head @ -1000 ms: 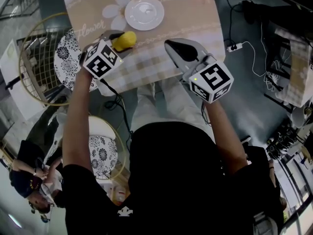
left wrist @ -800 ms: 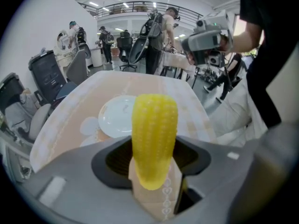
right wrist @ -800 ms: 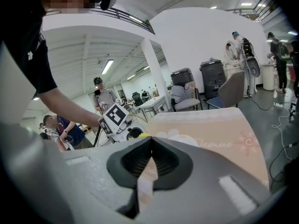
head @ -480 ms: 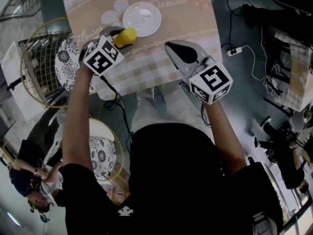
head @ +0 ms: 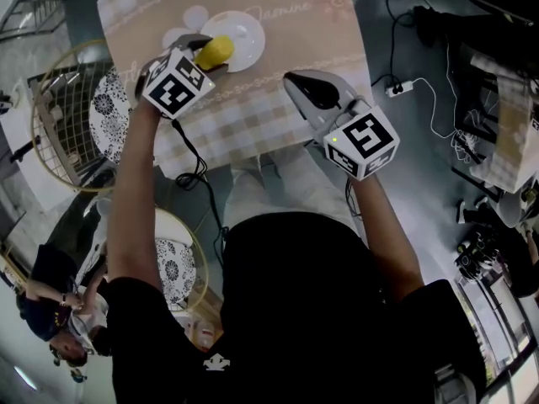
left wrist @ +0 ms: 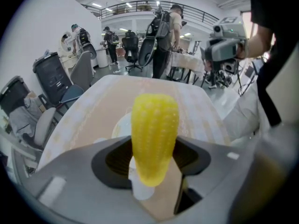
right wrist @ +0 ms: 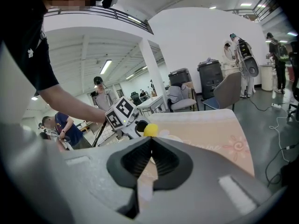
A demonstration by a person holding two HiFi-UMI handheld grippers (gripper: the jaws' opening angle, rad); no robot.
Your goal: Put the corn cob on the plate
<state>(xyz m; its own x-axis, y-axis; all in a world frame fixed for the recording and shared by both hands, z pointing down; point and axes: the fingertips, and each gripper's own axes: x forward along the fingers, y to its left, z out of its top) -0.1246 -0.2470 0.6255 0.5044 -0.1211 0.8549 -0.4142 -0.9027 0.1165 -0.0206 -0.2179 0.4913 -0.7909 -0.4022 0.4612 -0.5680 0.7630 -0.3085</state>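
- The left gripper point(head: 205, 51) is clamped on the corn point(head: 216, 51); in its own view the cob stands upright between the two dark pads, its tip pointing up.
- In the head view the corn hangs over the near left edge of the plate point(head: 244, 32). Whether it touches the plate cannot be told.
- The right gripper point(head: 295, 84) is closed with nothing in it, its jaws meeting tip to tip. It sits over the table's near edge, well apart from the plate.
- The table point(head: 337, 53) wears a beige cloth point(head: 286, 23) with pale checked bands, a white flower print beside the plate and curly script beyond it.
- Only the white plate lies on the cloth.
- Left of the table stand two chairs point(head: 63, 116) with gold wire frames and black-and-white patterned seats.
- The floor point(head: 413, 175) is grey. A white power strip point(head: 396, 87) lies on it right of the table, with cables point(head: 438, 99) trailing away.
- The gripper views show a large white hall with strip lights, a railed balcony point(left wrist: 140, 4), dark bins point(right wrist: 208, 78) and several people point(left wrist: 166, 36) standing about.
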